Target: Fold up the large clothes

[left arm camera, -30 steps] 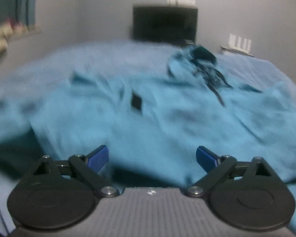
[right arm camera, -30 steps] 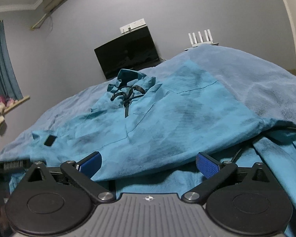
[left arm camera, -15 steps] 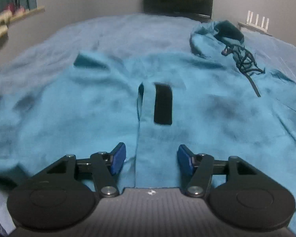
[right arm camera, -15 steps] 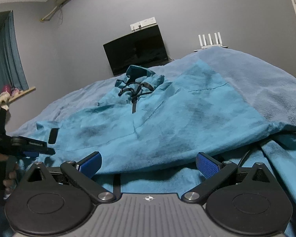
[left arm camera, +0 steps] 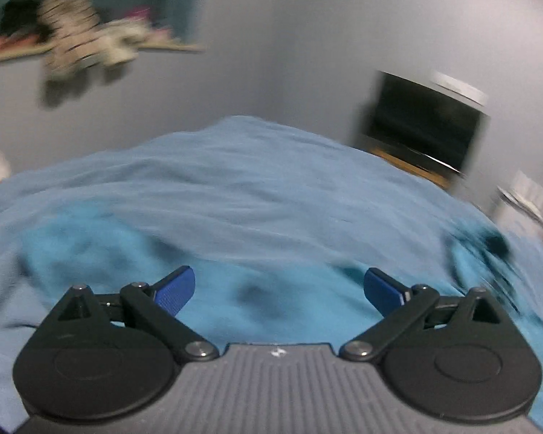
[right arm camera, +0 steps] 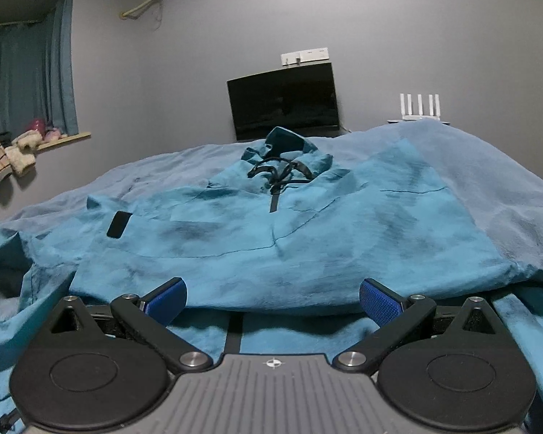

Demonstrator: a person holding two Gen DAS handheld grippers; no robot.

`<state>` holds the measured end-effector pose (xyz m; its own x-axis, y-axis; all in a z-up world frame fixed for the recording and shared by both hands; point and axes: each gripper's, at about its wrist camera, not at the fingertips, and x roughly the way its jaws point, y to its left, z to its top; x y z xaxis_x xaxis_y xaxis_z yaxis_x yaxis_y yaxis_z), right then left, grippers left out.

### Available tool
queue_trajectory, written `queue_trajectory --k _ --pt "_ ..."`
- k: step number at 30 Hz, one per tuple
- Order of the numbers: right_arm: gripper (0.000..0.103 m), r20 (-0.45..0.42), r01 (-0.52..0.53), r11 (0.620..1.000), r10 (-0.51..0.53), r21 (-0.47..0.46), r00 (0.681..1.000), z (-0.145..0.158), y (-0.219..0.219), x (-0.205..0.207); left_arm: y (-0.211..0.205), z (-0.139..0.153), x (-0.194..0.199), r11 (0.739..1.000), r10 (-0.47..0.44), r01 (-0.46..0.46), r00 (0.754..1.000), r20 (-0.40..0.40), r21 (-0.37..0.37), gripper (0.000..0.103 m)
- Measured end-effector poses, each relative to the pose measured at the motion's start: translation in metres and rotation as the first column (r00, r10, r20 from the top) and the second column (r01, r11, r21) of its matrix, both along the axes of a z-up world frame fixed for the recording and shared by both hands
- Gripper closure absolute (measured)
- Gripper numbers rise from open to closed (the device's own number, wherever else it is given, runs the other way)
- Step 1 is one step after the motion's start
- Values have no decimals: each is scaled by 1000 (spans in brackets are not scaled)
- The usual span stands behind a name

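Note:
A large teal hooded jacket (right arm camera: 271, 238) lies spread on a blue bed cover (right arm camera: 488, 181), collar and black drawstrings (right arm camera: 275, 175) at the far end, a black patch (right arm camera: 119, 225) at its left. My right gripper (right arm camera: 271, 300) is open and empty, low at the jacket's near folded edge. In the blurred left wrist view, my left gripper (left arm camera: 278, 289) is open and empty over the jacket's teal cloth (left arm camera: 264, 307), with the blue cover (left arm camera: 253, 188) beyond.
A dark TV (right arm camera: 284, 99) stands against the far wall, with a white router (right arm camera: 418, 108) to its right. A window sill with soft toys (right arm camera: 21, 148) and curtains lies at the left. Grey walls surround the bed.
My left gripper closed partway near the black patch, then opened wide and swung left, so its view is blurred. My right gripper stayed open and shifted its view slightly.

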<state>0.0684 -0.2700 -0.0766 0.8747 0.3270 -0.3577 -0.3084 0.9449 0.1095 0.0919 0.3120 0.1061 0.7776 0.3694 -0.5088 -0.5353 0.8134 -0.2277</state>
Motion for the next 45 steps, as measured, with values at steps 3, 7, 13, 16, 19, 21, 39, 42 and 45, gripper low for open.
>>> queue_trajectory --k 3,7,13,16,19,21,39,42,45 --pt "0 -9 -12 1000 12 -13 1000 -1 1 -2 77 -24 -25 979 162 -168 985 -61 -118 3" --pt "0 -32 -5 999 3 -47 999 -3 5 -3 134 -63 -55 946 233 -256 964 -129 -198 17" --pt "0 -53 15 996 -20 -91 998 -5 11 -2 157 -106 -64 905 169 -181 983 -65 -385 46" --pt "0 -60 16 994 -22 -104 998 -7 13 0 161 -105 -54 907 158 -158 987 -32 -391 47" --pt "0 -68 7 993 -15 -118 998 -9 15 1 161 -106 -43 920 157 -158 987 -33 -360 48" --pt "0 -71 -2 992 -7 -122 997 -10 15 1 153 -102 -35 938 144 -145 989 -26 -315 74" --pt "0 -47 -67 998 67 5 997 -8 7 3 -99 31 49 927 -371 355 915 158 124 102" --pt "0 -50 -59 998 60 25 997 -8 4 5 -172 47 72 859 -512 498 834 208 119 102" --pt "0 -53 -46 998 48 36 997 -10 1 6 -244 54 91 772 -629 631 739 241 78 102"
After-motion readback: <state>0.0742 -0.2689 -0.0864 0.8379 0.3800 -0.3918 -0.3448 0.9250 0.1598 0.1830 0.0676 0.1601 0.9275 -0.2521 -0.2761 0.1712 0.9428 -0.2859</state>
